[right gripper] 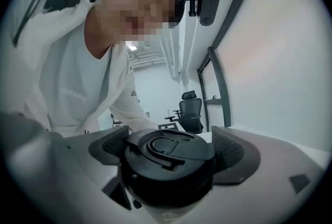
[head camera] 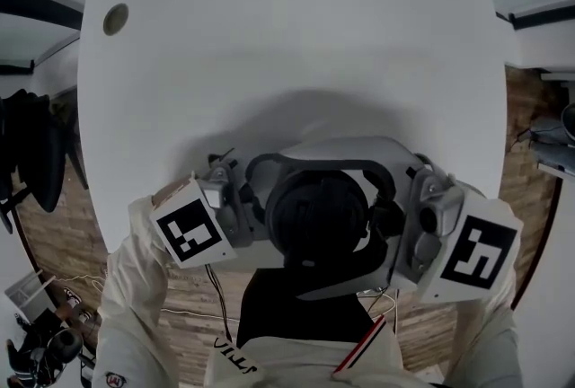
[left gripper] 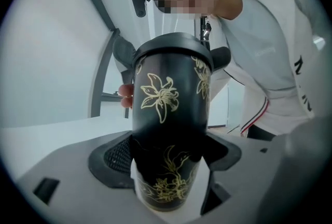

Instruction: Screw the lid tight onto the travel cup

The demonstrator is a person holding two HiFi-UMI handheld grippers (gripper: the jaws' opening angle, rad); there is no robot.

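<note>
— What colours is the travel cup (left gripper: 168,109) showing?
— It is showing black, with gold outlined lilies trailing over it; the lid (right gripper: 171,158) is looking plain black.
— And around it?
— The table (head camera: 269,27) is looking white; the person's top (left gripper: 270,36) is showing white too.

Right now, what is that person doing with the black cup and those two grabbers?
A person holds a gripper in each hand, by the near edge of the white table. The left gripper has its fingers clamped around the body of the black travel cup with gold flowers. The right gripper has its fingers closed on the black lid, which sits on the cup. It looks like the lid is being screwed on; how tight it is cannot be seen.
</note>
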